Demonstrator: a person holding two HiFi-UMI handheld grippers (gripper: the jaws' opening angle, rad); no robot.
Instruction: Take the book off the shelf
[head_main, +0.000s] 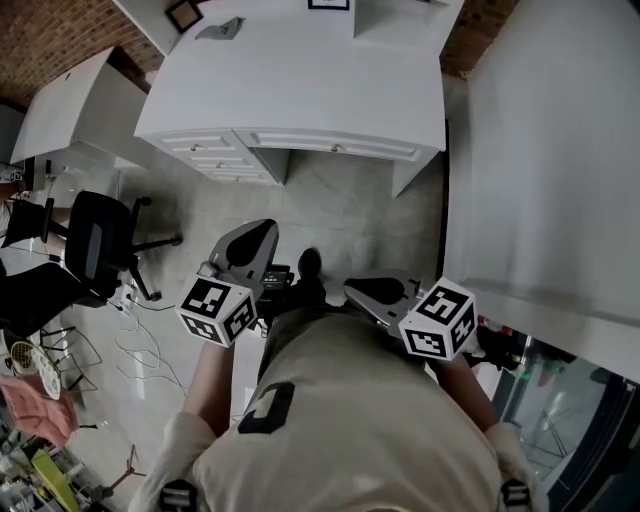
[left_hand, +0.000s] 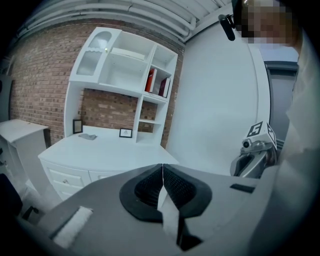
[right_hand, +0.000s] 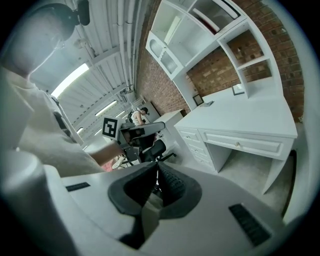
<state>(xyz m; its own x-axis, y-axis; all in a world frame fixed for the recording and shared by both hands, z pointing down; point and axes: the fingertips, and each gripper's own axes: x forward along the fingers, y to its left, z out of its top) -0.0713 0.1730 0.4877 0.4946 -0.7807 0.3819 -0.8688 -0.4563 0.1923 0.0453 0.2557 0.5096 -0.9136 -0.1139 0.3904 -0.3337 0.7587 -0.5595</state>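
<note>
In the left gripper view a red book (left_hand: 150, 80) and a darker book (left_hand: 164, 86) stand upright in an upper right compartment of the white shelf unit (left_hand: 120, 65), far ahead above the desk. My left gripper (left_hand: 162, 169) is shut with nothing between its pads. My right gripper (right_hand: 156, 167) is also shut and empty. The head view shows both held close to the person's body, the left gripper (head_main: 256, 232) and right gripper (head_main: 358, 290) over the floor, well short of the desk. The shelf lies outside the head view.
A white desk with drawers (head_main: 300, 80) stands ahead, with small picture frames (left_hand: 126, 132) on it. A tall white cabinet (head_main: 540, 150) lines the right side. A black office chair (head_main: 100, 240) and loose cables (head_main: 140, 350) sit on the floor at left.
</note>
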